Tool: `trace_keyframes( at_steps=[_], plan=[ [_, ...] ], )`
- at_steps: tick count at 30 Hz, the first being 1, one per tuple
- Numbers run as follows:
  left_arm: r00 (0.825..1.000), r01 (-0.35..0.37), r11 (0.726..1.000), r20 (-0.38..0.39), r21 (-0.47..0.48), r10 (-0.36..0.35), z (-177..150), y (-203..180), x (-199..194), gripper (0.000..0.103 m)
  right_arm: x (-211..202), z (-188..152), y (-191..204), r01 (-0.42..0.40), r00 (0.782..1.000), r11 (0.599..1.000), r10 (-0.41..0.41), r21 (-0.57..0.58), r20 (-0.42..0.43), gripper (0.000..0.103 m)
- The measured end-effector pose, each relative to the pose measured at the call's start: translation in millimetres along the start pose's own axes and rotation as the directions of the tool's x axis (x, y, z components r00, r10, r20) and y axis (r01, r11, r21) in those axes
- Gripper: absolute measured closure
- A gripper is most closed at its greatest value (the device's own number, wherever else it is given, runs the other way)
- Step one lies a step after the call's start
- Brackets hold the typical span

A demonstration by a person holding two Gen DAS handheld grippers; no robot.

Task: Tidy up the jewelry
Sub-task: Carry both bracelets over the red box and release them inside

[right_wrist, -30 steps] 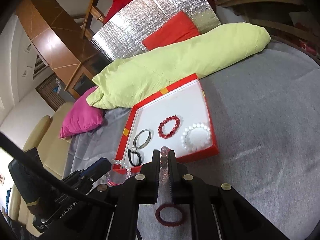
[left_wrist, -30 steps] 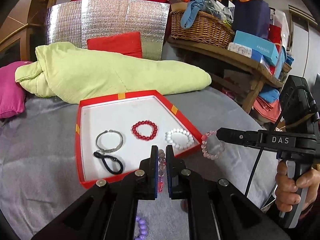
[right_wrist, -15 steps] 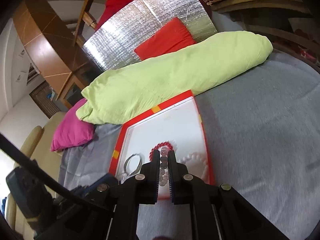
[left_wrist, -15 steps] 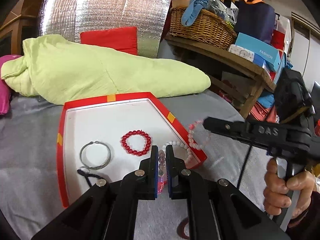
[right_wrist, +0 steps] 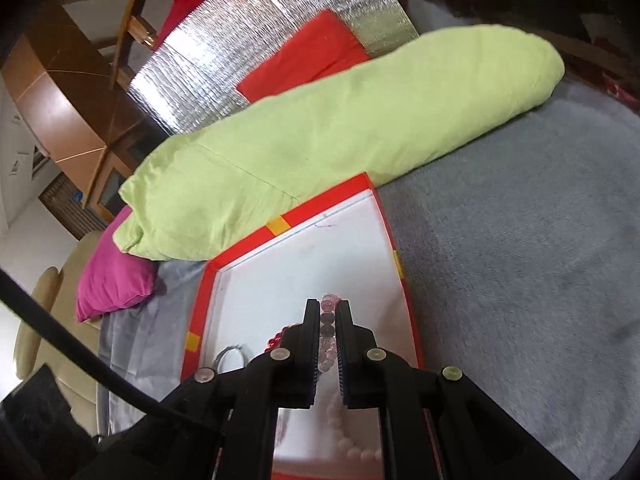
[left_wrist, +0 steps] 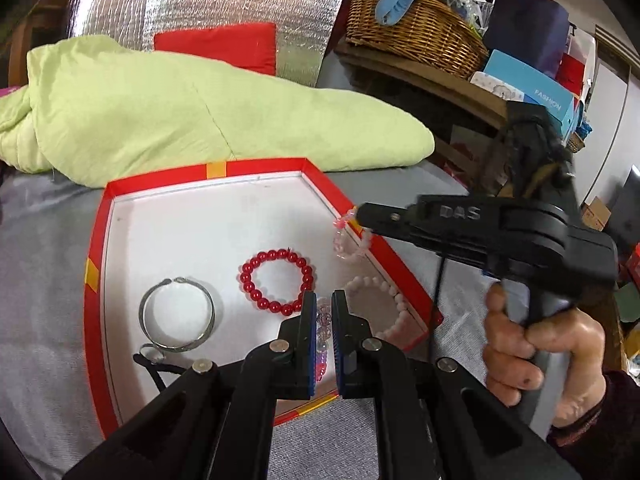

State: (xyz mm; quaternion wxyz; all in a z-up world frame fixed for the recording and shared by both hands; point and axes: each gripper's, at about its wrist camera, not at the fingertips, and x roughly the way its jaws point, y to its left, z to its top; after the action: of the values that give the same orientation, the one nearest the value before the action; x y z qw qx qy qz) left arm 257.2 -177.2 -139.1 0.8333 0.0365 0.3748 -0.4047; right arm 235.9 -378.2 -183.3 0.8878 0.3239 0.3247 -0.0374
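Over the red tray (left_wrist: 96, 320), both grippers are clamping bead bracelets: the left gripper (left_wrist: 324, 312) is pinching a purplish bracelet (left_wrist: 322, 344), the right gripper (left_wrist: 360, 216) a pale pink bracelet (left_wrist: 348, 244) at two o'clock. Each should be lowered onto bare white floor, clear of the red bracelet (left_wrist: 278, 280), before releasing.

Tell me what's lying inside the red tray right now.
Lying in the red tray: a red bead bracelet, a silver bangle, a white bead bracelet and a black hair tie, which is partly hidden behind the left gripper.
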Motion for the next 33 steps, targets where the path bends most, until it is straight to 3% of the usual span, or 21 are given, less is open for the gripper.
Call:
trace_keyframes(
  at_steps=[11, 19, 21, 23, 25, 33],
  plan=[
    [0.999, 0.027, 1.0, -0.024, -0.016, -0.027, -1, -2, 9, 0.095, 32, 5, 0, 0.023, 0.999, 1.0, -0.022, 0.017, -0.024, 0.094],
    [0.999, -0.013, 1.0, -0.036, -0.008, 0.013, -2, 0, 12, 0.094, 31, 5, -1, 0.059, 0.998, 0.998, -0.058, 0.015, -0.031, 0.094],
    [0.999, -0.038, 0.999, -0.038, 0.006, 0.038, -2, -1, 13, 0.089, 27, 7, -7, 0.067, 0.997, 0.997, -0.066, 0.037, -0.036, 0.094],
    [0.997, -0.071, 0.997, -0.035, 0.014, 0.071, -2, 0, 12, 0.069, 22, 7, -9, 0.081, 0.996, 0.996, -0.08, 0.04, -0.026, 0.094],
    [0.996, -0.087, 0.996, -0.019, 0.004, 0.087, -1, 4, 7, 0.062, 17, 7, -10, 0.084, 0.996, 0.996, -0.084, 0.035, -0.023, 0.092],
    [0.983, -0.172, 0.981, 0.041, -0.085, 0.176, 2, 32, -24, 0.056, -14, 4, -11, 0.097, 0.995, 0.995, -0.097, -0.003, 0.006, 0.092]
  ],
)
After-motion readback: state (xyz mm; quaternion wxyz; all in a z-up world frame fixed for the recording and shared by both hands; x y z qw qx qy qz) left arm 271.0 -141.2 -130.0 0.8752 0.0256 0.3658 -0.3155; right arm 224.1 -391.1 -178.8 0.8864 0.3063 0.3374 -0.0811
